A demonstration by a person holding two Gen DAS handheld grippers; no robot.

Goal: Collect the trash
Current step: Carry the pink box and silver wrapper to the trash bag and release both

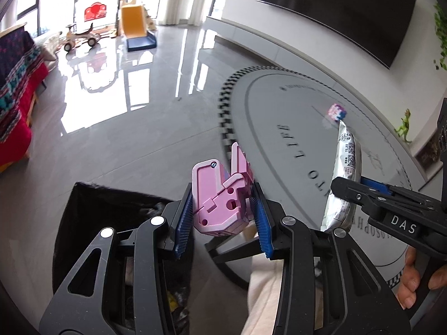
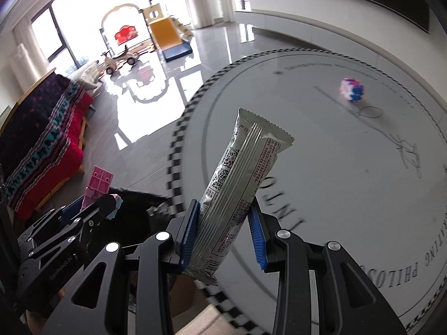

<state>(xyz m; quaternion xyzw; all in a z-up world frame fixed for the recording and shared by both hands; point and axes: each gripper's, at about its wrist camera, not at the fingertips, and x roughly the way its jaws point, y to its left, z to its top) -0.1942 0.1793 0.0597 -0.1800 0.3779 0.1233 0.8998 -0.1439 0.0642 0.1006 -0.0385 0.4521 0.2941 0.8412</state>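
Observation:
My left gripper (image 1: 222, 215) is shut on a pink plastic toy piece (image 1: 220, 195), held in the air just right of a black trash bag (image 1: 111, 223). My right gripper (image 2: 225, 230) is shut on a silver snack wrapper (image 2: 237, 184), upright over the near edge of the round grey table (image 2: 349, 195). The wrapper (image 1: 343, 184) and right gripper (image 1: 346, 189) also show in the left wrist view. The left gripper (image 2: 95, 203) with the pink piece (image 2: 96, 184) shows at the left of the right wrist view, above the black bag (image 2: 134, 209).
A pink, white and blue cube (image 2: 352, 89) lies on the far side of the table; it also shows in the left wrist view (image 1: 336, 111). A red patterned sofa (image 2: 42, 139) stands left. Toys and a yellow slide (image 2: 164, 33) stand by the windows. Glossy floor lies between.

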